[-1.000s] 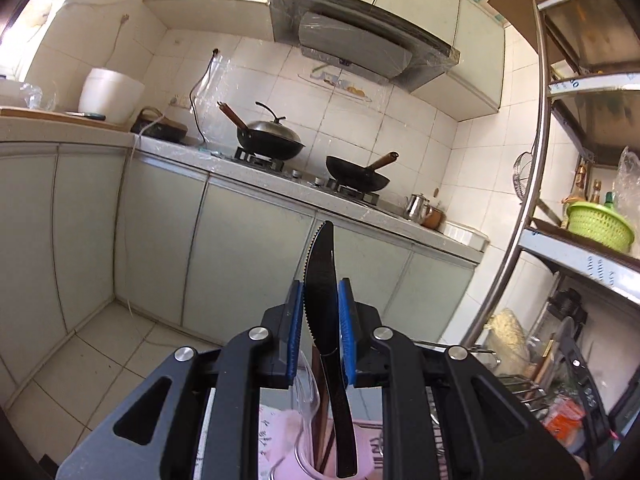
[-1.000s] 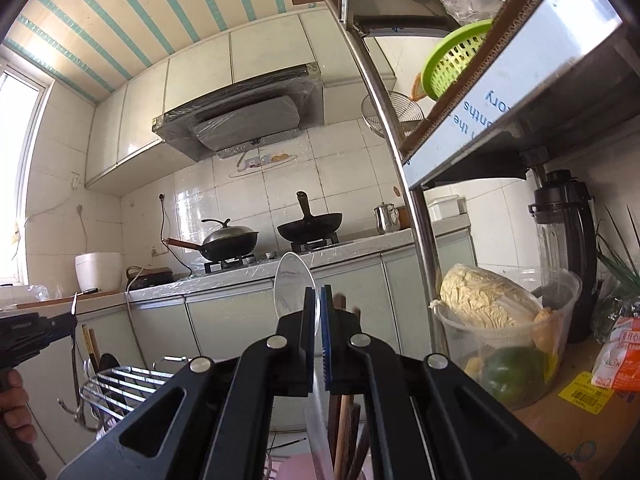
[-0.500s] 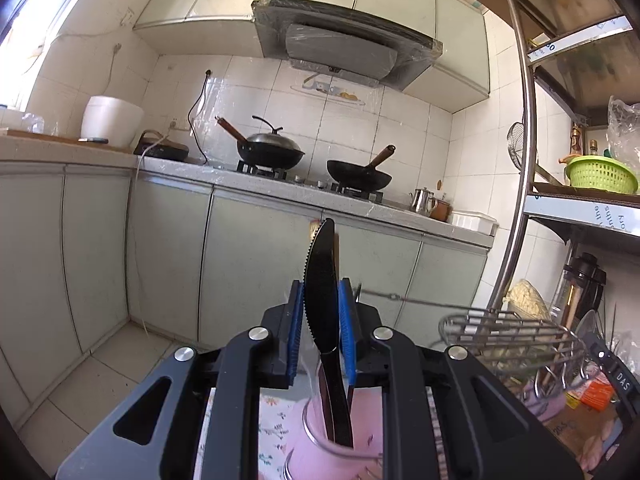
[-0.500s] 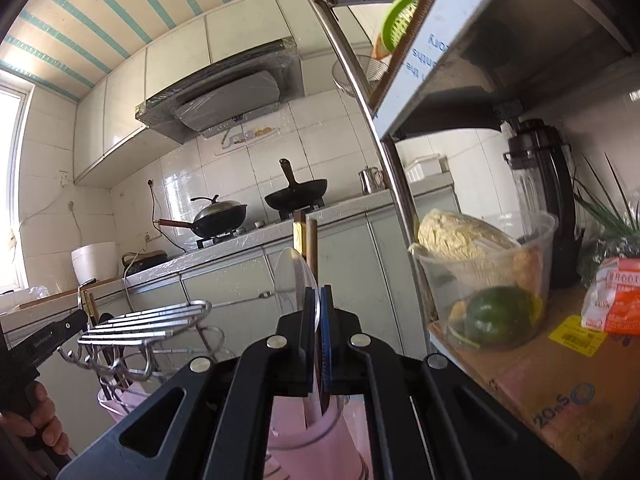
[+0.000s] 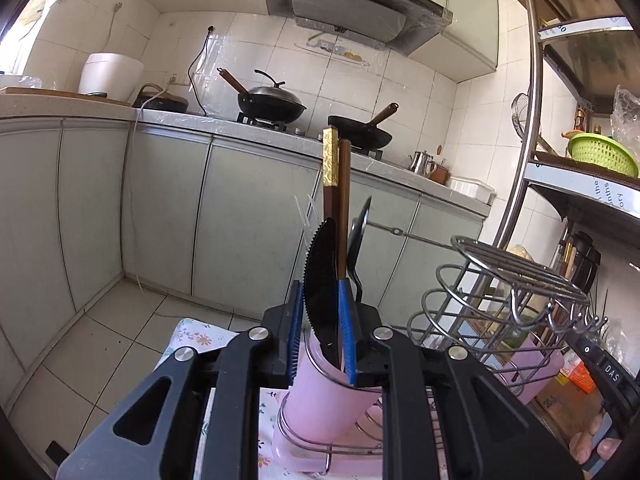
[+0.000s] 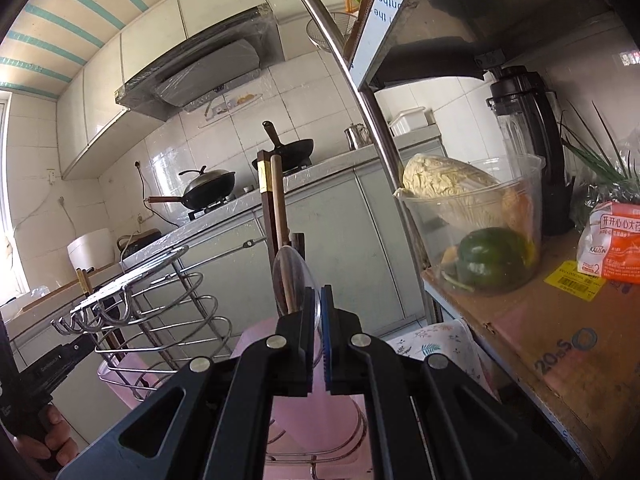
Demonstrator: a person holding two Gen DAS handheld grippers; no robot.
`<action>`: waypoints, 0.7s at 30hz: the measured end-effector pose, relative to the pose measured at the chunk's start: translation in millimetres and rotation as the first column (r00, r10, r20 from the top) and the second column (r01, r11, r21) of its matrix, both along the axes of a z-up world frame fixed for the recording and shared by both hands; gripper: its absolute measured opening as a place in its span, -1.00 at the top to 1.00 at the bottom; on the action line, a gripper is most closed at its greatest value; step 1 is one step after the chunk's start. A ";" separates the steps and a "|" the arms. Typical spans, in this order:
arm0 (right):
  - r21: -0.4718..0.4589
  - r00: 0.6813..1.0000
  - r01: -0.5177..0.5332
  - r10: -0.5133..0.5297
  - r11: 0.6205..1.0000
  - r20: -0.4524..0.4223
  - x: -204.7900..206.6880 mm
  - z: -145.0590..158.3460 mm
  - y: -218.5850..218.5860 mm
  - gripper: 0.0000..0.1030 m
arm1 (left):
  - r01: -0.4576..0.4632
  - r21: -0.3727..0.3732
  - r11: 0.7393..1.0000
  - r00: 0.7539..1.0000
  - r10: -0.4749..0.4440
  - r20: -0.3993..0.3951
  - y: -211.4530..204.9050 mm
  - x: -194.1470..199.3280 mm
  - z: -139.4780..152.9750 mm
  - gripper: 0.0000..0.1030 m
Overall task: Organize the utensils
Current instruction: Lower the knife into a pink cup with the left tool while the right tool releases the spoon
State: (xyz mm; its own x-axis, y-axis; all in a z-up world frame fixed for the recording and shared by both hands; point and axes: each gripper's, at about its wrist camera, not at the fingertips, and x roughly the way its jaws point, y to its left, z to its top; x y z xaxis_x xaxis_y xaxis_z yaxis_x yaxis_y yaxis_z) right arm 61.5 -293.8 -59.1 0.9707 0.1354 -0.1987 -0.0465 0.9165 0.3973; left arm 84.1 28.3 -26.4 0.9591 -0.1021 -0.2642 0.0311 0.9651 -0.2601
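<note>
Your wire rack (image 5: 516, 280) stands on the floral cloth (image 5: 192, 336), with a pink cup (image 5: 320, 404) in its ring right below both grippers. Your left gripper (image 5: 320, 336) is clamped on a black plastic knife (image 5: 320, 280), blade up, just in front of the chopsticks (image 5: 338, 184) standing in the cup. Your right gripper (image 6: 318, 344) pinches a clear plastic spoon (image 6: 292, 280), bowl up, over the same cup.

Knife (image 5: 320, 280): between the left gripper (image 5: 319, 334) fingers, tip in the cup (image 5: 320, 404)
Chopsticks (image 5: 338, 184): in cup, just beyond fingers
Spoon (image 6: 294, 280): between the right gripper (image 6: 318, 334) fingers
Wire rack (image 5: 504, 296): right of left fingers
</note>
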 end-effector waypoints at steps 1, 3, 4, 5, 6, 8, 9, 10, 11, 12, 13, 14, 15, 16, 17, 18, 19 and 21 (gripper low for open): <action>0.003 1.000 -0.005 0.005 1.000 -0.009 0.3 -0.8 0.1 0.94 | 0.002 0.001 1.000 1.000 -0.002 -0.008 -1.1 0.0 -1.3 0.67; 0.007 1.000 -0.017 0.017 1.000 -0.021 0.7 -1.8 1.3 0.94 | 0.008 -0.004 1.000 1.000 -0.009 -0.020 -2.0 -0.2 -3.7 0.67; 0.006 0.999 -0.020 0.020 1.000 -0.026 0.6 -2.0 1.8 0.94 | 0.013 -0.007 1.000 1.000 -0.013 -0.027 -2.5 -0.1 -4.7 0.67; 0.004 0.999 -0.020 0.020 1.000 -0.030 0.7 -2.0 2.1 0.94 | 0.013 -0.010 1.000 0.999 -0.014 -0.032 -2.7 0.0 -5.2 0.67; 0.001 0.999 -0.020 0.020 1.000 -0.035 0.8 -2.0 2.7 0.93 | 0.012 -0.014 1.000 0.999 -0.013 -0.034 -2.8 -0.4 -5.6 0.67; 0.000 0.999 -0.020 0.020 1.000 -0.047 1.0 -1.6 3.1 0.90 | 0.010 -0.016 1.000 0.999 -0.011 -0.046 -3.0 -0.5 -5.2 0.67; -0.002 0.998 -0.019 0.019 1.000 -0.058 1.4 -1.8 3.4 0.82 | 0.014 -0.020 1.000 0.998 -0.015 -0.058 -3.4 0.1 -5.2 0.66; -0.001 0.997 -0.020 0.020 1.000 -0.069 1.7 -2.0 3.5 0.76 | 0.015 -0.027 1.000 0.998 -0.016 -0.068 -3.6 0.4 -5.5 0.66; 0.006 0.997 -0.023 0.023 1.000 -0.074 1.5 -2.1 2.7 0.54 | 0.015 -0.033 0.999 0.997 -0.018 -0.078 -3.9 1.6 -4.6 0.61; 0.018 0.997 -0.028 0.029 0.999 -0.075 0.1 -2.4 1.8 0.37 | 0.018 -0.040 0.999 0.996 -0.021 -0.088 -4.1 1.6 -4.5 0.50; 0.028 0.996 -0.036 0.038 0.999 -0.077 -1.4 -2.5 1.1 0.37 | 0.018 -0.045 0.999 0.995 -0.022 -0.093 -4.5 0.7 -4.0 0.44; 0.028 0.996 -0.040 0.042 0.999 -0.080 -2.4 -2.0 1.2 0.37 | 0.015 -0.045 0.999 0.996 -0.020 -0.092 -5.4 -0.3 -2.7 0.33; 0.023 0.996 -0.041 0.043 0.999 -0.081 -3.4 -1.3 1.5 0.37 | 0.013 -0.042 0.999 0.996 -0.017 -0.089 -6.3 -2.4 -1.1 0.29; 0.016 0.996 -0.041 0.042 0.999 -0.081 -5.6 -0.5 2.1 0.37 | 0.009 -0.033 0.999 0.996 -0.012 -0.086 -7.3 -4.5 1.0 0.28; 0.011 0.996 -0.040 0.041 0.999 -0.082 -7.3 0.5 2.2 0.37 | 0.007 -0.023 1.000 0.996 -0.009 -0.085 -8.6 -5.3 3.5 0.25; 0.006 0.996 -0.039 0.039 0.999 -0.082 -9.6 1.4 2.6 0.37 | 0.009 -0.015 1.000 0.996 -0.010 -0.084 -9.4 -7.3 5.6 0.21; 0.004 0.996 -0.038 0.038 0.999 -0.082 -12.4 2.6 2.8 0.37 | 0.010 -0.010 1.000 0.996 -0.010 -0.086 -10.1 -9.2 7.4 0.18; 0.011 0.996 -0.041 0.042 0.999 -0.083 -18.0 4.7 3.0 0.29 | 0.013 -0.011 1.000 0.996 -0.014 -0.092 -10.6 -13.1 9.7 0.14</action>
